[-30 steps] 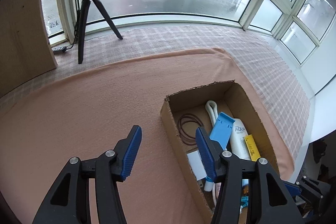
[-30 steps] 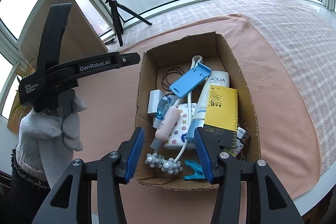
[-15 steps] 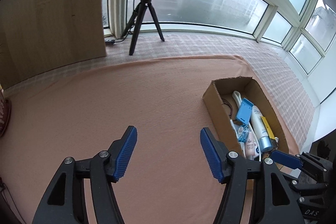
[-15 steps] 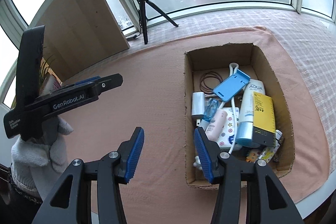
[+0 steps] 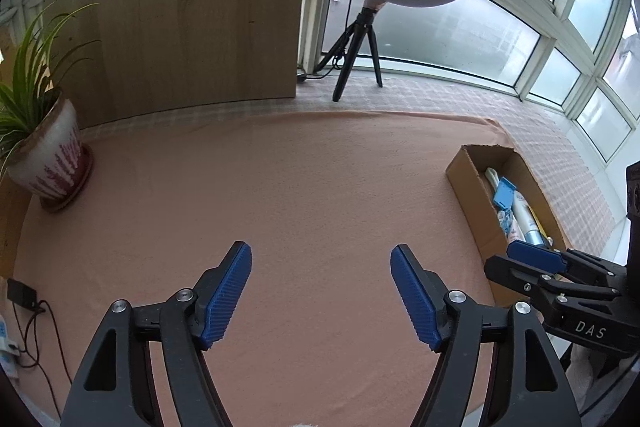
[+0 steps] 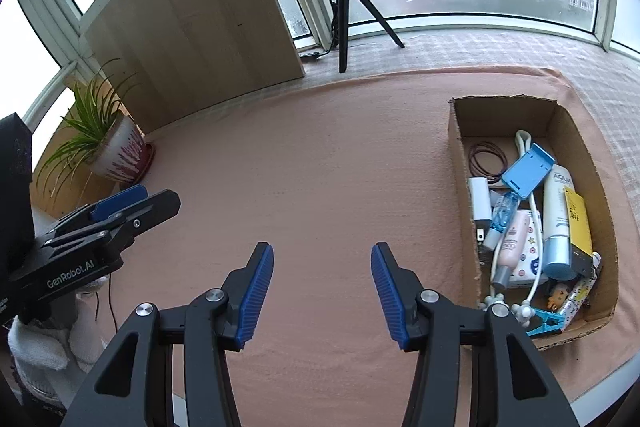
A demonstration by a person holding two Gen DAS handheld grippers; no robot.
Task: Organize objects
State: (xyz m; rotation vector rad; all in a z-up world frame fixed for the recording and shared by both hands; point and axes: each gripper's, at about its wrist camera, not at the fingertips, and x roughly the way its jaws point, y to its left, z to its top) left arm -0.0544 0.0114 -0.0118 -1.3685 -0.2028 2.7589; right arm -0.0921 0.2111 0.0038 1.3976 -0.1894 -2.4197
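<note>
The cardboard box [image 6: 532,223] sits at the right end of the surface [image 6: 320,179], off to the right of both grippers and well clear of their jaws. The left gripper [image 5: 320,291] and right gripper [image 6: 322,293] hang spread wide and empty over bare peach cloth — ribbed blue pads on black arms. The box is rectangular, raw-edged, and crowded with a white tube [image 6: 557,211], a blue plastic holder [image 6: 527,174] and a pink bottle [image 6: 510,247].

Open brown cardboard box [image 6: 460,163] lies at right on the pink cloth, long axis near-to-far. Inside, jumbled: dark brown cord coil [image 6: 486,159] at far end; flat light-blue plastic holder [image 6: 528,169]; white AQUA tube [image 6: 557,211]; yellow carton [image 6: 578,223]; pink bottle [image 6: 510,243]; white charger [image 6: 480,199].
</note>
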